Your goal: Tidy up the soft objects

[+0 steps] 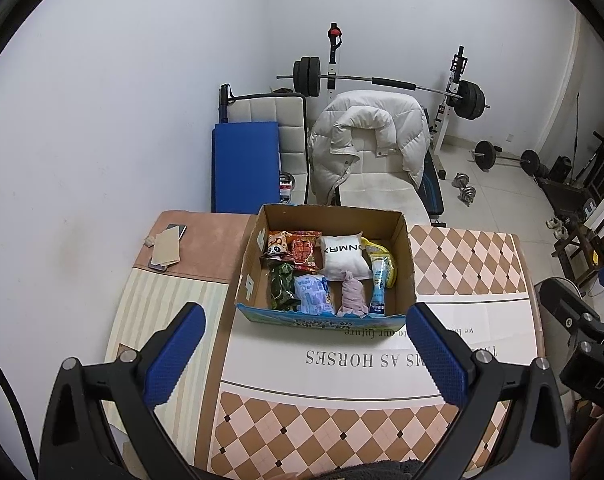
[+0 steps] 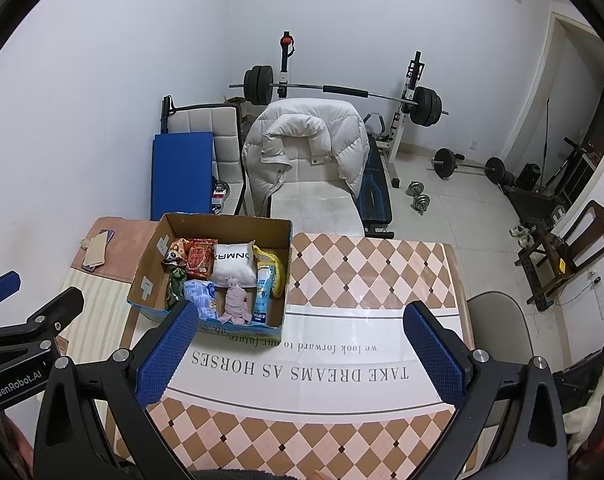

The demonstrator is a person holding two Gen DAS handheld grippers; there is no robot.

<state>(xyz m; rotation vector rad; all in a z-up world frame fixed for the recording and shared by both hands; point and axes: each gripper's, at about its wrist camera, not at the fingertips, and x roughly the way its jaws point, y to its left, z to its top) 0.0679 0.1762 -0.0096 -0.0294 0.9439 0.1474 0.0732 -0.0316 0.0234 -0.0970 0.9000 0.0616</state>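
Note:
A cardboard box (image 1: 406, 248) stands on the table and holds soft things: a white pillow (image 1: 344, 256), a pink cloth bundle (image 1: 352, 294), a blue-white packet (image 1: 312, 294), a green packet (image 1: 281, 286), red snack bags (image 1: 304, 250) and a blue tube (image 1: 378, 286). My left gripper (image 1: 306, 344) is open and empty, held above the table just in front of the box. The box (image 2: 149, 276) also shows in the right wrist view, with the pillow (image 2: 233, 266) and pink bundle (image 2: 235, 302). My right gripper (image 2: 302, 340) is open and empty, to the right of the box.
The table (image 2: 362, 280) has a checked cloth with printed text. A phone and a cardboard piece (image 1: 167, 246) lie at its far left. Behind the table stand a chair with a white puffer jacket (image 1: 366, 136), a blue mat (image 1: 243, 164) and a barbell rack (image 1: 382, 84).

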